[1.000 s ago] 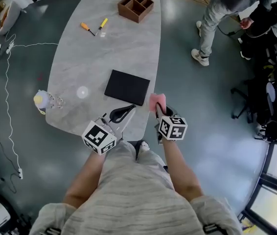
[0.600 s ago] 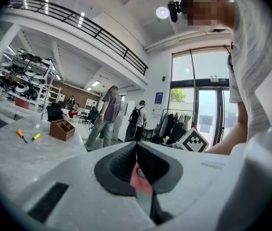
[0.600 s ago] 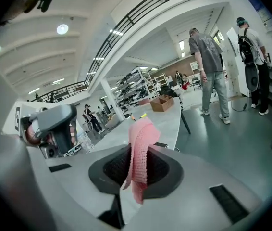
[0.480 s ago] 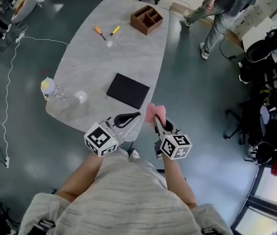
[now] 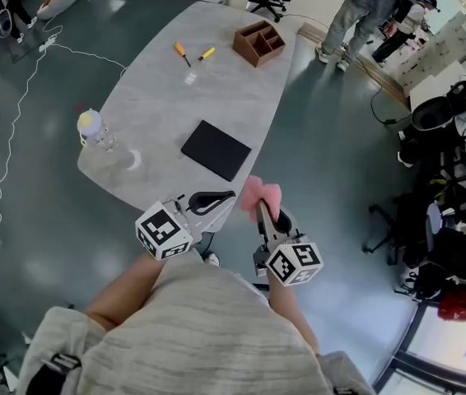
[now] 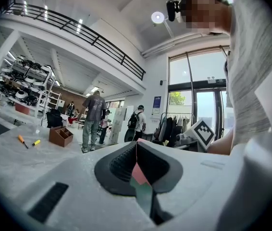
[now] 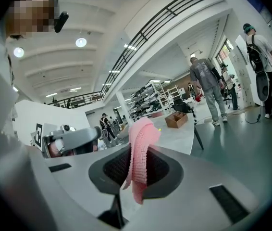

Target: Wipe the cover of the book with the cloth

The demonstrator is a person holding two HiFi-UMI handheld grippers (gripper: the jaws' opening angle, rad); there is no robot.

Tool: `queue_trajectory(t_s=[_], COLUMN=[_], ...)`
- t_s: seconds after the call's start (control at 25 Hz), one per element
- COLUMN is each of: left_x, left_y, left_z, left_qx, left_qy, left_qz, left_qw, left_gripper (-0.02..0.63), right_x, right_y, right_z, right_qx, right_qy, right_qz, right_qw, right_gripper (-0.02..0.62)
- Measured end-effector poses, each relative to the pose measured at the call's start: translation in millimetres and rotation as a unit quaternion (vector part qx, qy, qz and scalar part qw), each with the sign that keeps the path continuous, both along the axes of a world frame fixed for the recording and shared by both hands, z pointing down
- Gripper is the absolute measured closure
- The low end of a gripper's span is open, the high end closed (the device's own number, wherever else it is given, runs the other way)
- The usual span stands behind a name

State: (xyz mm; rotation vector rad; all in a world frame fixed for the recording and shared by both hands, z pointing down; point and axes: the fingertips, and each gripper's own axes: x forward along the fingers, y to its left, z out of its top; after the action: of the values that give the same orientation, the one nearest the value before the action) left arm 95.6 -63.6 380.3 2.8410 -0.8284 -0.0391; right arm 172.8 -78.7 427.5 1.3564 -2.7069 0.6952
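Clear bottle with a yellow cap stands upright at the left end of the grey table. Two screwdrivers, one orange-handled and one yellow-handled, lie at the far end. Just to their right sits a wooden compartment box; its contents cannot be made out.

The black book lies flat and closed near the table's near edge, with nothing touching it.

Left gripper is held at the near edge, short of the book. Its jaws are pressed together with nothing between them.

Right gripper is just off the table edge, over the floor. Its jaws are clamped on the pink cloth, which stands up above the pads and hangs below them. Cloth and book are apart.
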Motion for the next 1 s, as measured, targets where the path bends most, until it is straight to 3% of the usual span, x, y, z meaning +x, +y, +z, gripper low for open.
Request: queue_trajectory(t_s=[1.0], left_x=[-2.1], left_y=[11.6], left_z=[-5.5], left_qx=[0.009], left_qy=[-0.010], left_qz=[-0.010], left_qw=[0.9999], left_gripper=[0.591], right_x=[0.6], right_y=[10.9], right_z=[-17.7], right_qx=[0.022], right_qy=[0.005], right_qz=[-0.012], right_qw=[1.000], right_gripper=[0.548])
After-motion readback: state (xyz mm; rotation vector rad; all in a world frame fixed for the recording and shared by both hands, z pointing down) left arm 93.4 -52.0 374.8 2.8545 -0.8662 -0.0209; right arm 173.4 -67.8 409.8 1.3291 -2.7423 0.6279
